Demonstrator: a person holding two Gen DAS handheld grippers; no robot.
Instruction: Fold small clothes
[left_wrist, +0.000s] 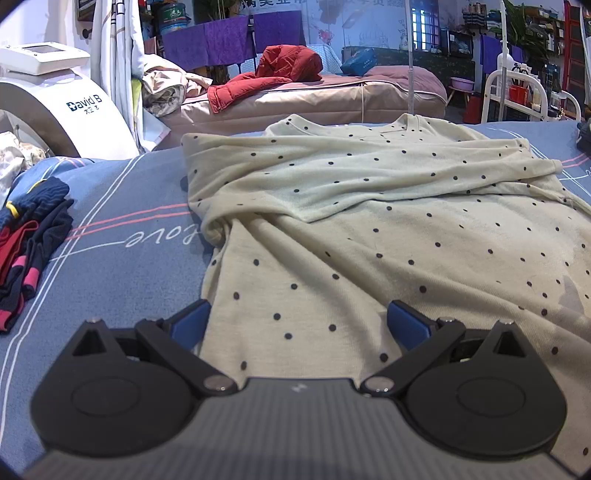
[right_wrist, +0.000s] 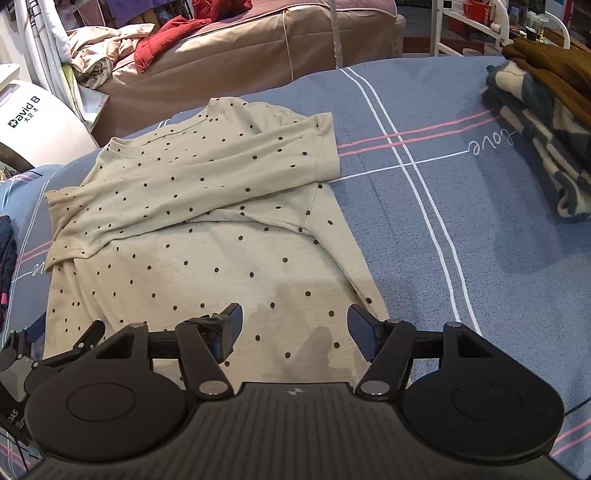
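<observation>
A cream polka-dot shirt (left_wrist: 369, 229) lies flat on the blue bedsheet (left_wrist: 122, 206), with both sleeves folded across its chest. It also shows in the right wrist view (right_wrist: 207, 221). My left gripper (left_wrist: 297, 325) is open and empty, low over the shirt's near left hem. My right gripper (right_wrist: 295, 328) is open and empty, over the shirt's near right hem. The left gripper (right_wrist: 26, 339) shows at the left edge of the right wrist view.
A pile of dark navy and red clothes (left_wrist: 26, 251) lies at the left on the bed. Folded brown and checked garments (right_wrist: 543, 122) are stacked at the right. Behind the bed are a pink bed with a red jacket (left_wrist: 273, 74) and a white machine (left_wrist: 55, 110).
</observation>
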